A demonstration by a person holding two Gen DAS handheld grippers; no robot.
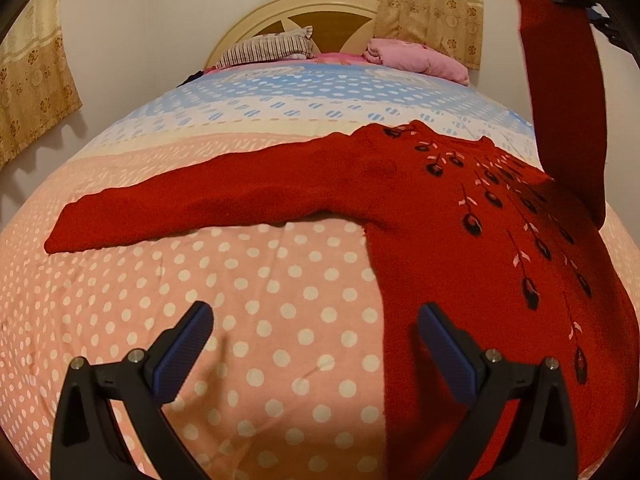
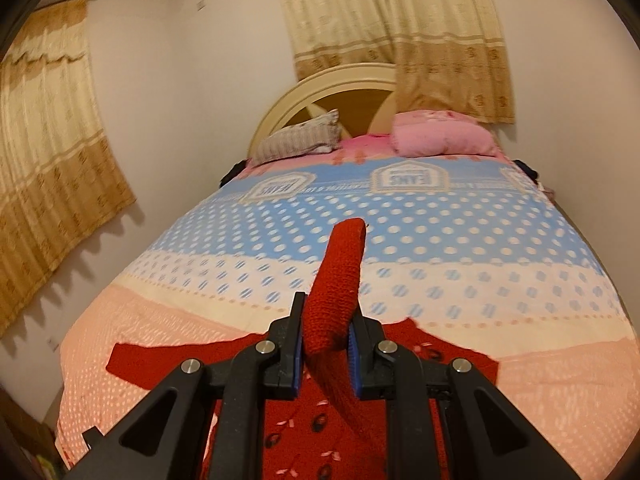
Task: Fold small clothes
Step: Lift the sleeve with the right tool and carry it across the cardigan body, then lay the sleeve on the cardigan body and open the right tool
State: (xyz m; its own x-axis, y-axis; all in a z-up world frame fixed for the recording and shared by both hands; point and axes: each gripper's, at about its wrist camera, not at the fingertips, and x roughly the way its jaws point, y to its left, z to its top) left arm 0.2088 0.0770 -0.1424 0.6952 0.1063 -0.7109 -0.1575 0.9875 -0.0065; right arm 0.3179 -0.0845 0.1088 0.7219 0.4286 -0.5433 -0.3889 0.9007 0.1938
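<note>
two fingers of the right gripper [image 2: 325, 354] are pinched nearly closed on a red sleeve [image 2: 338, 280], whose cuff sticks out toward 12 o'clock past the tips. the left gripper [image 1: 316, 354] hangs wide open and holds nothing; its right finger [image 1: 448, 354] is over the sweater's edge, its left one over bare cover. the sweater [image 1: 460, 240] lies flat on the bed [image 1: 256, 320], chest up, its other sleeve [image 1: 192, 204] stretched toward 9 o'clock. the held sleeve rises at 1 o'clock in the left view. pillows [image 2: 440, 138] lie by the headboard [image 2: 320, 84].
</note>
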